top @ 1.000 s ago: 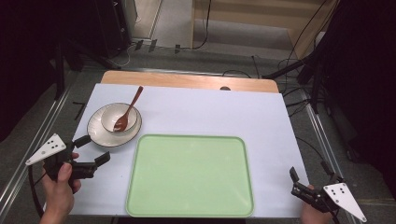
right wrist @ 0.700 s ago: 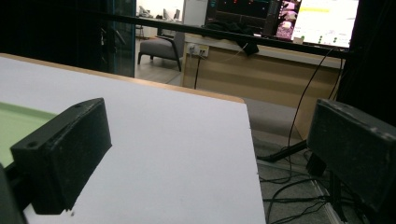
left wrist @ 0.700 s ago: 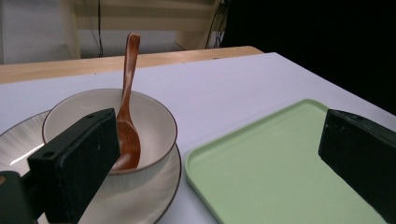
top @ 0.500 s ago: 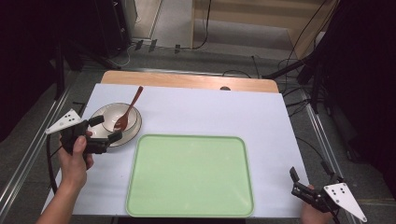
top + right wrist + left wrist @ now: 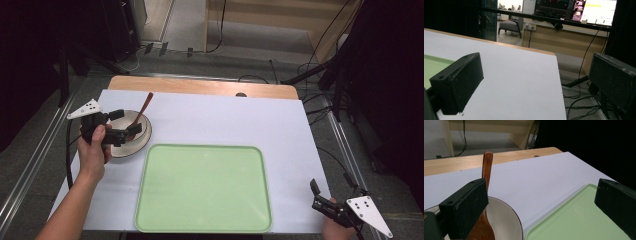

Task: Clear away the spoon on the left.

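- We see a table [image 5: 210,120] under a white sheet, with a green tray [image 5: 202,187] at its near middle.
- A plate [image 5: 142,137] sits just beyond the tray's left corner, a wooden spoon [image 5: 145,104] resting in it.
- Our left gripper [image 5: 125,125] hangs over the plate, jaws wide, nothing held.
- Our right gripper [image 5: 320,192] waits at the near right corner, jaws wide.

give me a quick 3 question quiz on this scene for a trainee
1. True or false: the wooden spoon lies on the green tray.
2. Which gripper is over the bowl? A) left B) right
3. Fill in: the right gripper hangs near the table's near-right ____.

Key: 1 false, the spoon rests in the bowl. 2 A, the left gripper, fingers open. 3 corner.
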`<state>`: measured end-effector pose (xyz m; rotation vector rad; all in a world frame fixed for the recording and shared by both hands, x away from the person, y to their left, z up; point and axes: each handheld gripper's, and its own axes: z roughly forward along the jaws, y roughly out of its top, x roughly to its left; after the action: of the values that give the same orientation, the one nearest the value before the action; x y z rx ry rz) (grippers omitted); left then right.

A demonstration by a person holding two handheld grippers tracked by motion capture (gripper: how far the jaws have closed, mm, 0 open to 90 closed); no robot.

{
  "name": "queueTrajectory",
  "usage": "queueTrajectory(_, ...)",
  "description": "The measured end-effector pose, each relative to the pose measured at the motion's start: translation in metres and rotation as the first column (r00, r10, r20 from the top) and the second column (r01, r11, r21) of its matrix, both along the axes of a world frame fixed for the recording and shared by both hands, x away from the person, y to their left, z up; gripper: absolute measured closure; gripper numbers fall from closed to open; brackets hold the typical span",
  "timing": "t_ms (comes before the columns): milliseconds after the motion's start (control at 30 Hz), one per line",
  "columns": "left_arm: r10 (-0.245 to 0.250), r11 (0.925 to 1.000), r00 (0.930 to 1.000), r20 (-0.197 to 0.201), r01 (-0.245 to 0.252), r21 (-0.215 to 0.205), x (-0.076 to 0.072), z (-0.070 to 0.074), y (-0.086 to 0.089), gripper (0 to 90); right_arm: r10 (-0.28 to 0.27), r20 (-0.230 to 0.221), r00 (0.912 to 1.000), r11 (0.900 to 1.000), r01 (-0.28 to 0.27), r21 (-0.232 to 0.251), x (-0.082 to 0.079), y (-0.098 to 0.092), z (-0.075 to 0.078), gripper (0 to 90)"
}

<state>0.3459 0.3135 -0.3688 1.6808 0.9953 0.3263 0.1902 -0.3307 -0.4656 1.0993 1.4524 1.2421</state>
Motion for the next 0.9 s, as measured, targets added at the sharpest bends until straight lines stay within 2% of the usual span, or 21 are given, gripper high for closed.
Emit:
queueTrajectory(100,0.009,0.9999,0.9998,-0.016,-0.009,0.007,0.008,-0.001,-0.001,0.0,0.0,-0.001,1.0,1.0,0.0,-0.001,0.0,0.0,0.0,0.0)
queueTrajectory(133,0.016,0.9998,0.9994,-0.031,-0.016,0.014,0.016,-0.003,-0.002,0.0,0.002,-0.001,1.0,1.0,-0.002,-0.001,0.0,0.0,0.0,0.0)
queueTrajectory(233,0.024,0.9997,0.9989,-0.04,-0.024,0.005,0.024,-0.005,-0.002,0.0,0.003,0.0,1.0,1.0,-0.003,-0.001,0.0,0.0,0.0,0.0)
queueTrajectory(267,0.033,0.9994,0.9978,-0.057,-0.033,0.005,0.031,-0.007,-0.003,0.0,0.004,0.0,1.0,1.0,-0.004,-0.002,0.0,0.0,0.0,0.0)
queueTrajectory(300,0.033,0.9994,0.9978,-0.057,-0.033,0.005,0.031,-0.007,-0.003,0.0,0.004,0.0,1.0,1.0,-0.004,-0.002,0.0,0.0,0.0,0.0)
queueTrajectory(400,0.048,0.9988,0.9951,-0.086,-0.048,0.006,0.045,-0.009,-0.004,0.0,0.005,-0.001,1.0,1.0,-0.005,-0.003,0.0,0.0,0.0,0.0)
queueTrajectory(500,0.048,0.9988,0.9918,-0.118,-0.049,-0.003,0.054,-0.008,-0.006,0.0,0.005,-0.001,1.0,1.0,-0.005,-0.001,0.0,0.0,0.0,0.0)
queueTrajectory(633,0.057,0.9984,0.9898,-0.131,-0.057,0.006,0.062,-0.008,-0.009,0.0,0.007,-0.002,1.0,1.0,-0.007,-0.002,0.0,0.0,0.0,0.0)
queueTrajectory(700,0.076,0.9967,0.9837,-0.163,-0.071,0.04,0.071,-0.01,-0.011,0.0,0.004,-0.001,1.0,1.0,-0.004,-0.001,0.0,0.0,0.0,0.0)
queueTrajectory(767,0.112,0.993,0.979,-0.17,-0.104,0.056,0.075,-0.011,-0.012,4.1,0.005,-0.001,1.0,1.0,-0.005,0.001,0.0,0.0,0.0,0.0)
queueTrajectory(833,0.127,0.991,0.9688,-0.213,-0.115,0.067,0.082,-0.013,-0.011,6.5,0.005,-0.001,1.0,1.0,-0.005,0.001,0.0,0.0,0.0,0.0)
queueTrajectory(867,0.148,0.9882,0.9596,-0.239,-0.133,0.077,0.085,-0.014,-0.012,10.9,0.005,-0.002,1.0,1.0,-0.005,0.002,0.0,0.0,0.0,0.0)
queueTrajectory(900,0.148,0.9882,0.9596,-0.239,-0.133,0.077,0.085,-0.014,-0.012,14.7,0.006,-0.001,1.0,1.0,-0.006,0.003,0.0,0.0,0.0,0.0)
